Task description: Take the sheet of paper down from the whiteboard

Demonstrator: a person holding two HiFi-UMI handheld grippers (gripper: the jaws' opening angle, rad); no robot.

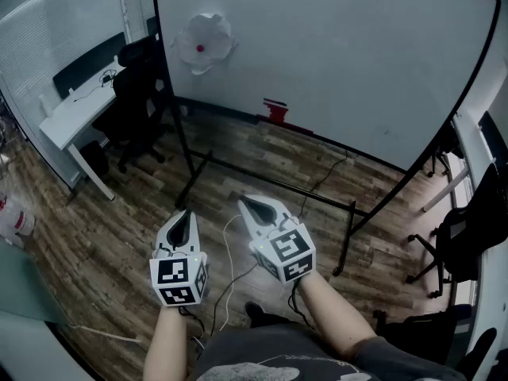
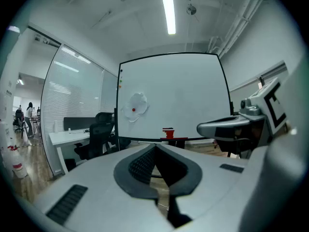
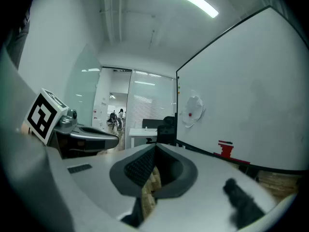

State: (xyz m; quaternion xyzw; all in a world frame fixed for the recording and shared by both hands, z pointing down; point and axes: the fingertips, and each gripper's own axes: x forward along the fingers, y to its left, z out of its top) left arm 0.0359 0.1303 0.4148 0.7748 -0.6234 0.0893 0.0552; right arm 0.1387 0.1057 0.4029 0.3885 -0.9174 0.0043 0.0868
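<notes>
Well, the sheet of paper [image 1: 204,42] is up on the whiteboard [image 1: 341,62], on its left side, close to the black edge of the frame. It is white like the board, so it is a bit hard to see. It is not flat. It looks crinkled and puffy, with a wavy, roundish edge, a little like a flower. A small red dot [image 1: 200,48] sits right on the middle of it. Lower down, a red block [image 1: 275,111] stands on the ledge at the bottom of the board, well apart from the paper. The left tongs [image 1: 186,214] and the right tongs [image 1: 247,203] are held side by side, low in front of the person, over the wood floor [image 1: 119,228]. They are well away from the board, and both point toward it. The left tongs are squeezed together with nothing in them. The right tongs are squeezed together too, and they hold nothing. A black chair [image 1: 139,94] and a white counter [image 1: 67,116] stand to the left of the board. A thin cable [image 1: 228,270] lies on the floor by the tongs.
</notes>
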